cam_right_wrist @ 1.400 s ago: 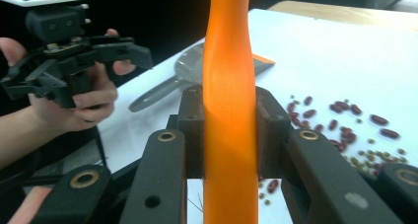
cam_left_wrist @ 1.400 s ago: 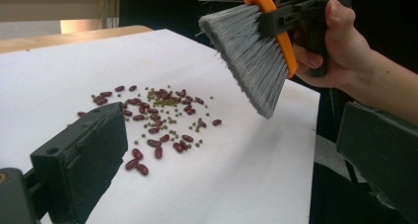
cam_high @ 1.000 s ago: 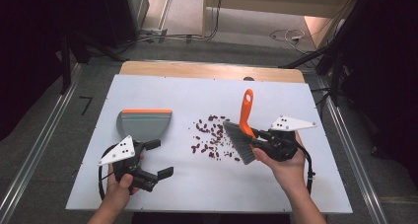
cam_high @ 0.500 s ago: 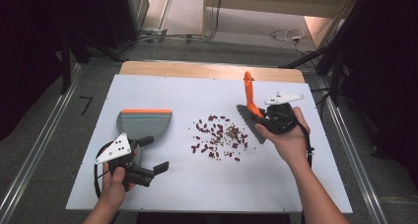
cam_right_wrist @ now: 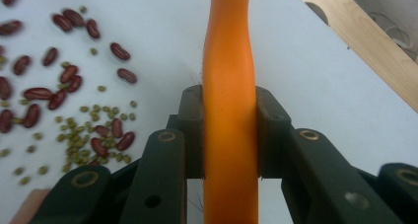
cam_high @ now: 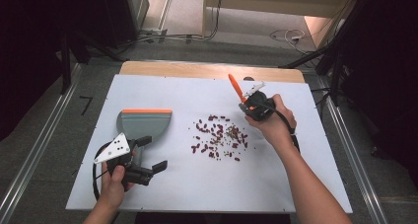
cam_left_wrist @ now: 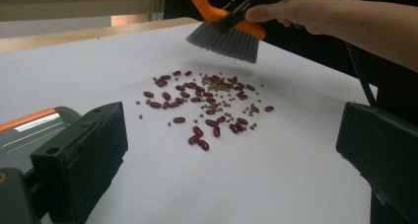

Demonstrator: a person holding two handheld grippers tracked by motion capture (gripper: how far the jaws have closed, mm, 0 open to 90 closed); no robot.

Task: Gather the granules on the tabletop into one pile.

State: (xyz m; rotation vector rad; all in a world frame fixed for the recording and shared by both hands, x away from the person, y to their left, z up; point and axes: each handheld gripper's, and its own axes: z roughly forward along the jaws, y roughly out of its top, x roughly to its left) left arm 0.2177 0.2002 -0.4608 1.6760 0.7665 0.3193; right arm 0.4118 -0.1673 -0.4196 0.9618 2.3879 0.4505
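my right gripper (cam_high: 250, 105) clenches the brush (cam_right_wrist: 229, 105) just beyond the beans (cam_high: 218, 136); my left gripper (cam_high: 148, 157) is released beside the dustpan (cam_high: 143, 125). nothing swept in yet.

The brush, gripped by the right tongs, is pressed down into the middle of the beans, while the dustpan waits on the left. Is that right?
Not quite. The brush, held in the right tongs, hangs above the far edge of the beans, bristles off the table, as the left gripper view shows. The dustpan does wait on the left.
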